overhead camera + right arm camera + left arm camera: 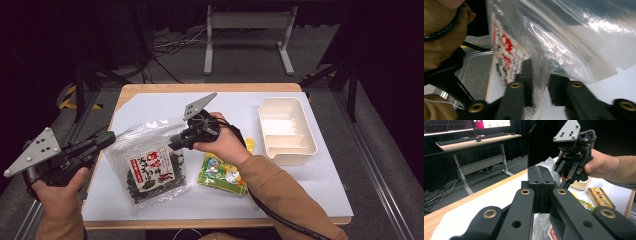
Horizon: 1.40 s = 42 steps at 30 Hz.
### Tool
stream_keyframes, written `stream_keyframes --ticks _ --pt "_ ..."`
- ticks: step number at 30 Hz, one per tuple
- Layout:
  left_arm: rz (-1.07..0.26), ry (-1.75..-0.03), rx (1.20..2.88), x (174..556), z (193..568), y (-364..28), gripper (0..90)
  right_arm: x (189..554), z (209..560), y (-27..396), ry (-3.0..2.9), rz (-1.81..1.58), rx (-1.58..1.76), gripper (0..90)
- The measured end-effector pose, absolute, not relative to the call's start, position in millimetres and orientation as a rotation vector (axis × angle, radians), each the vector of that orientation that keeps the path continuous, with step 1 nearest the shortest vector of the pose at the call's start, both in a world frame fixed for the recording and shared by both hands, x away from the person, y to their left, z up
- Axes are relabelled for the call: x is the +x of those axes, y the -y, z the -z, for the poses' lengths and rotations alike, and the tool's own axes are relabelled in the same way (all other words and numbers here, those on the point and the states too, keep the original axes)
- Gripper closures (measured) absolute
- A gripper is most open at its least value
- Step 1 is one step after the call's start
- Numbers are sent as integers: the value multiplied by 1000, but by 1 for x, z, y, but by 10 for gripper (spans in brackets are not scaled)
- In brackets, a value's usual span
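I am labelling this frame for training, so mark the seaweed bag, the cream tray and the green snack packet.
seaweed bag [152, 172]: high view, on its printed label.
cream tray [304, 124]: high view, on its right rim.
green snack packet [216, 170]: high view, on its printed front.

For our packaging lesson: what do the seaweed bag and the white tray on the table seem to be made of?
Seaweed bag: thin clear plastic film, glossy; it crinkles, glints, and shows its dark contents. White tray: probably moulded rigid plastic, smooth cream finish with rounded corners and a formed divider; the exact material can't be confirmed.
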State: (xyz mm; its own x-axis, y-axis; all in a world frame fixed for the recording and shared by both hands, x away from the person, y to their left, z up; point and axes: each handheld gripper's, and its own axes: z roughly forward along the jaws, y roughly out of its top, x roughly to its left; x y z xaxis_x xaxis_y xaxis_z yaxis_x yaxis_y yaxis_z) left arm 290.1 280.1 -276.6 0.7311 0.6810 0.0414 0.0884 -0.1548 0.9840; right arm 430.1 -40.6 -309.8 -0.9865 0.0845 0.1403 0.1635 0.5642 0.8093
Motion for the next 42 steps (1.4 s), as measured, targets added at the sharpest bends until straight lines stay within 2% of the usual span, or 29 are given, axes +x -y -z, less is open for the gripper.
stream_keyframes --ticks 10,15,19,26,29,42 --pt "-592 -635 1612 287 275 -287 900 419 300 42 2713 1435 -189 833" --pt "-536 -628 1557 287 275 -295 899 415 288 45 2730 1465 -181 835" --pt "-538 -627 1551 287 274 -295 815 413 277 48 2765 1489 -173 835" --pt "-533 -642 1551 290 275 -291 593 411 258 65 2844 1520 -192 839" --pt "-532 -650 1558 291 276 -290 557 411 254 72 2860 1529 -209 839" --pt "-491 -687 1597 311 293 -282 527 414 230 114 2913 1587 -335 838"
